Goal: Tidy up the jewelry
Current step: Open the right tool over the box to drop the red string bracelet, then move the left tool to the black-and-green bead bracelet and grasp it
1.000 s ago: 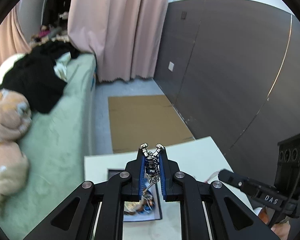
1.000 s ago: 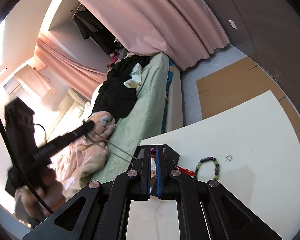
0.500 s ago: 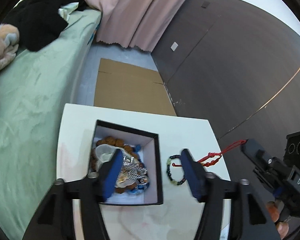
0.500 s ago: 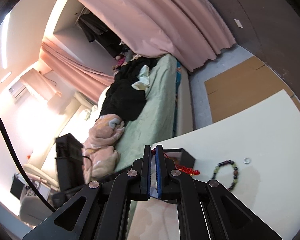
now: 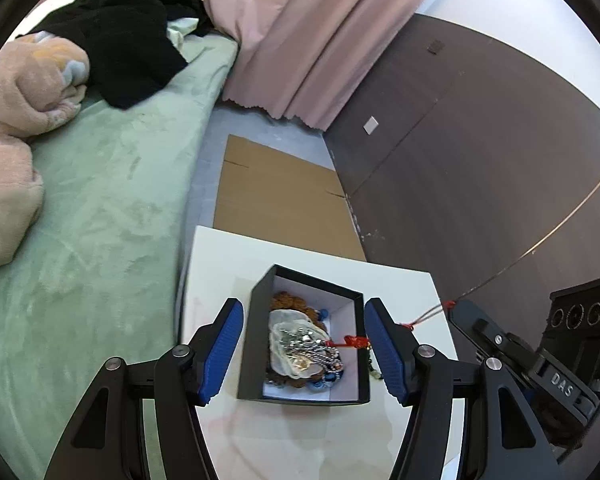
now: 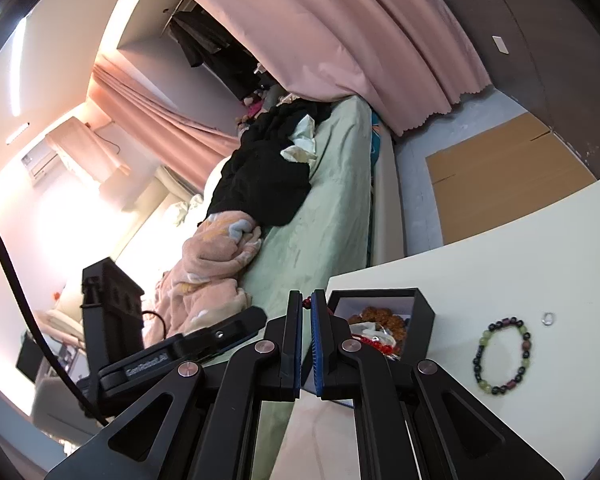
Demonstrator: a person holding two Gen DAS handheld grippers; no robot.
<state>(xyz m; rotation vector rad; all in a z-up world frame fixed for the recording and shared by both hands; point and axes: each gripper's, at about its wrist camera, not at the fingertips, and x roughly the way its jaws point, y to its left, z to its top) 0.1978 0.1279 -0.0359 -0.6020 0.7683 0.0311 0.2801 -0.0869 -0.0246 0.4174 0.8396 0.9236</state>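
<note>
A black box with a white inside stands on the white table. It holds brown beads, a pale pouch and a silver chain. My left gripper hovers over it, open, one blue pad on each side of the box and nothing between them. My right gripper is shut on a red cord. The cord's knotted end hangs into the box. The right gripper's tip is just right of the box. A green and dark bead bracelet and a small ring lie on the table.
A green bed with a pink blanket and black clothes runs along the table's left side. Flat cardboard lies on the floor beyond the table. A dark wall panel is to the right, with pink curtains behind.
My left gripper opened and let go of the silver chain, which now lies in the box, then tipped down over it. My right gripper brought the red cord over the box.
</note>
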